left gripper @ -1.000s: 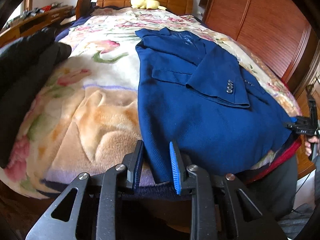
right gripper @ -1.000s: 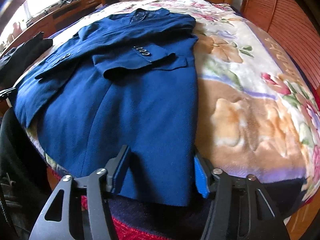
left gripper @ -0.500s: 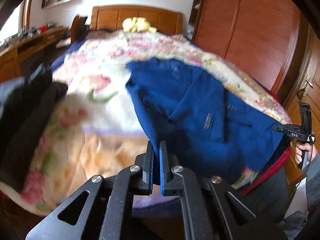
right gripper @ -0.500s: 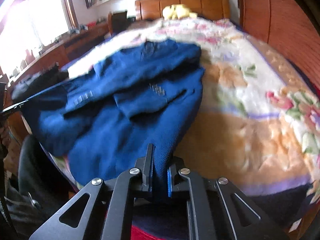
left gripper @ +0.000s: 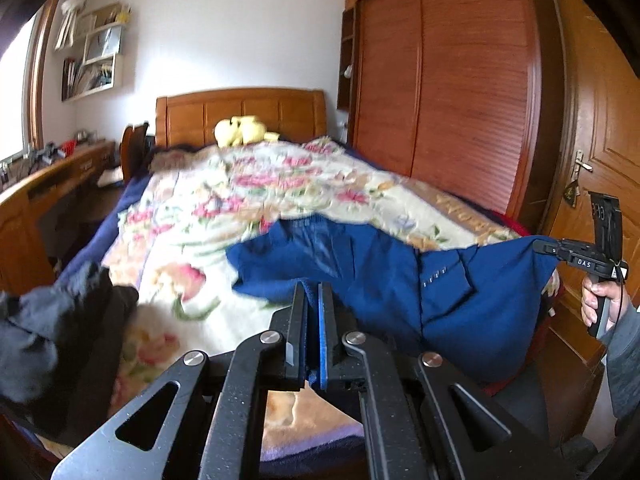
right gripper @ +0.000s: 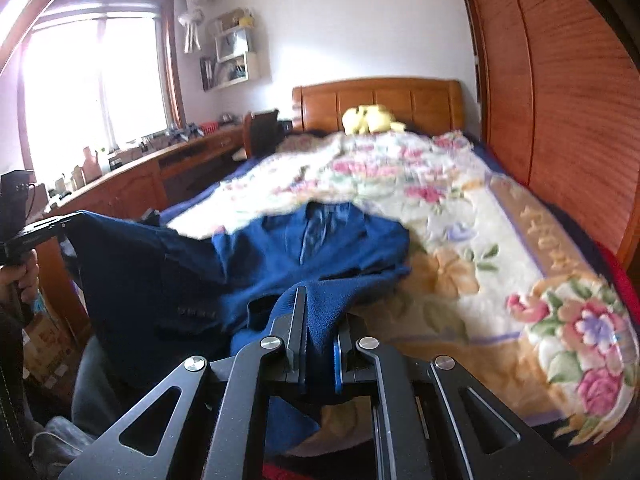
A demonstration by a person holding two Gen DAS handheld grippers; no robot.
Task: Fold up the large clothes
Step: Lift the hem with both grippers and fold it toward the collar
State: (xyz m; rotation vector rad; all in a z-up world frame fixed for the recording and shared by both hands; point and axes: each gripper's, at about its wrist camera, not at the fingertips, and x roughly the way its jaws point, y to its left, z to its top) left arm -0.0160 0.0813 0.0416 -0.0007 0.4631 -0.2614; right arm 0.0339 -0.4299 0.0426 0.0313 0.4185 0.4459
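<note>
Where floral blanket point(left gripper: 208, 216) blurs, perhaps a bed: both tongs point(left gripper: 313, 296) point(right gripper: 320, 304) clamped on blue jacket point(left gripper: 384, 272).

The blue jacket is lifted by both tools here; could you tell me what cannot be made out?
- Blue jacket hem, left wrist view: the left tool covers the pinched corner.
- Hem, right wrist view: the right tool and bunched cloth hide it.
- Sleeve buttons: blurred, uncountable.
- Floral blanket: pattern smeared by motion.
- Dark clothes: cut off at the left edge.
</note>
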